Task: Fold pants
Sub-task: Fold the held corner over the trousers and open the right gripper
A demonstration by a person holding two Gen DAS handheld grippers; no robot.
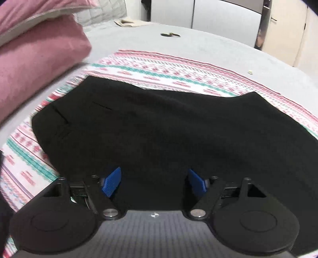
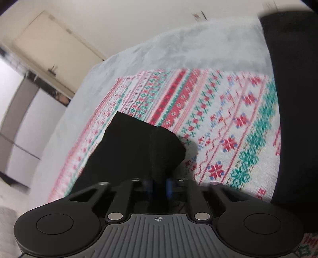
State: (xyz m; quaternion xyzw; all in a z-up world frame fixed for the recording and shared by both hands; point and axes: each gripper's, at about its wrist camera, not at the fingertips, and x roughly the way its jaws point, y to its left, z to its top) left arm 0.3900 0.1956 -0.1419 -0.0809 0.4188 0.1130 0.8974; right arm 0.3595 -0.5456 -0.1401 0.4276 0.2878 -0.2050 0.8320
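left wrist view: left tool (image 1: 154, 181) spread wide, blue pads (image 1: 111, 184) well apart, nothing between them. it hangs over the near edge of the black pants (image 1: 159, 127); whether the pads touch the cloth cannot be told. pants lie folded in a broad dark slab on a patterned cloth (image 1: 151, 69), white with red and green bands. that cloth is spread on a grey bed (image 1: 208, 45). a short slit, perhaps a pocket, shows near the slab's left end. pink pillows (image 1: 39, 51) stacked at the upper left, the lower one just beside the cloth's corner. small dark item (image 1: 170, 35) far back on the bed, too small to name. pale scrap (image 1: 250, 71) on the bed off the cloth's right side. wardrobe doors (image 1: 224, 17) behind the bed.

right wrist view: right tool (image 2: 159, 187) pressed nearly together, pinching a flap of the pants (image 2: 139, 146). the flap rises from between the pads and stands off the patterned cloth (image 2: 218, 119), throwing a shadow to its right. pads mostly hidden by the fabric, only slivers of blue show. more black fabric (image 2: 294, 99) fills the right edge, blurred; whether it belongs to the pants cannot be told. grey bed (image 2: 198, 43) beyond the cloth, cream door (image 2: 53, 47) at the upper left.
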